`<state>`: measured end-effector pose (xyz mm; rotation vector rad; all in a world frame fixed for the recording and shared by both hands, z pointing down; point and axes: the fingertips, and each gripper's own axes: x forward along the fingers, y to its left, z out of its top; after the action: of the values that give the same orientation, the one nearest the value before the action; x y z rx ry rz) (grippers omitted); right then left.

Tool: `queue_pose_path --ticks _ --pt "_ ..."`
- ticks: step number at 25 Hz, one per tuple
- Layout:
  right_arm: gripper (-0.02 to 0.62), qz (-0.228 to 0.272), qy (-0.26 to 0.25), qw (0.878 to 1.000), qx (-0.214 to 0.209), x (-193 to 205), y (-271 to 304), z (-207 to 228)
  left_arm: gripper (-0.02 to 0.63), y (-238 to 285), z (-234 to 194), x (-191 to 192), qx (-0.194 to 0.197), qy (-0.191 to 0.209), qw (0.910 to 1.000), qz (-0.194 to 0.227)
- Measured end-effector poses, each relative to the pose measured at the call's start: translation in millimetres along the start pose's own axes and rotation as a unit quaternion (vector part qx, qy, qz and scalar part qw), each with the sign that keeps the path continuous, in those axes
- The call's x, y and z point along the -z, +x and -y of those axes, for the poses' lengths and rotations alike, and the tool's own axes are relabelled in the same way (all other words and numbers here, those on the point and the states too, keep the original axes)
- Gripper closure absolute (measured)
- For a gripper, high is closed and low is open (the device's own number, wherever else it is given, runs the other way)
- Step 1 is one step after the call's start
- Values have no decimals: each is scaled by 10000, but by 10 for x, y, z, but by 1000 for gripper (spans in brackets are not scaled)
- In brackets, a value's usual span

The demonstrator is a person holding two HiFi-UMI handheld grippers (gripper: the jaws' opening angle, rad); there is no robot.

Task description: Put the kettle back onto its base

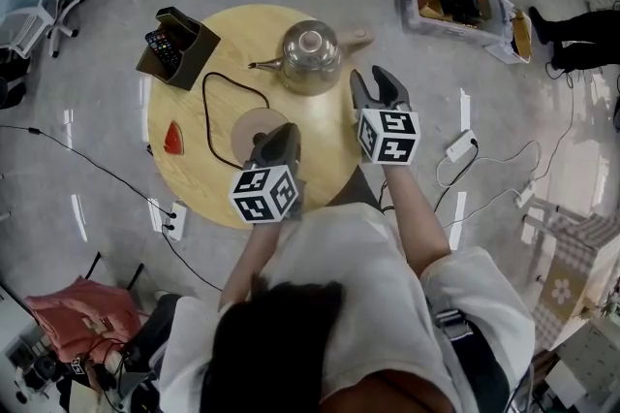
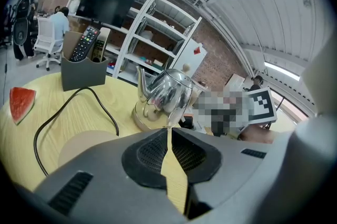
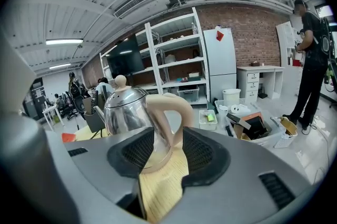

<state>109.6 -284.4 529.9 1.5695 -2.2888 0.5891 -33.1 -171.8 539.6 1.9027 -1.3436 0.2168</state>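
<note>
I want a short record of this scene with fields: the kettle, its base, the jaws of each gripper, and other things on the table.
kettle: upright on the table, off its base, spout toward the cord side
base: round, nothing on it, cord attached, beside the left gripper
left gripper: jaws together, nothing between them
right gripper: jaws apart, pointing at the kettle's handle, not gripping it
other things: remote holder, red slice

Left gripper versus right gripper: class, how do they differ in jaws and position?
The left gripper has its jaws together, empty; the right gripper has its jaws apart. The left gripper is beside the round base; the right gripper faces the handle of the kettle, not gripping it. Both carry marker cubes.
</note>
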Motion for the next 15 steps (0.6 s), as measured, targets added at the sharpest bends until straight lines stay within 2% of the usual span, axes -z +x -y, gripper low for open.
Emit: queue_pose_path --ticks 15 --pt "414 28 -78 10000 31 -104 223 141 560 71 -49 -10 -145 -51 9999 -47"
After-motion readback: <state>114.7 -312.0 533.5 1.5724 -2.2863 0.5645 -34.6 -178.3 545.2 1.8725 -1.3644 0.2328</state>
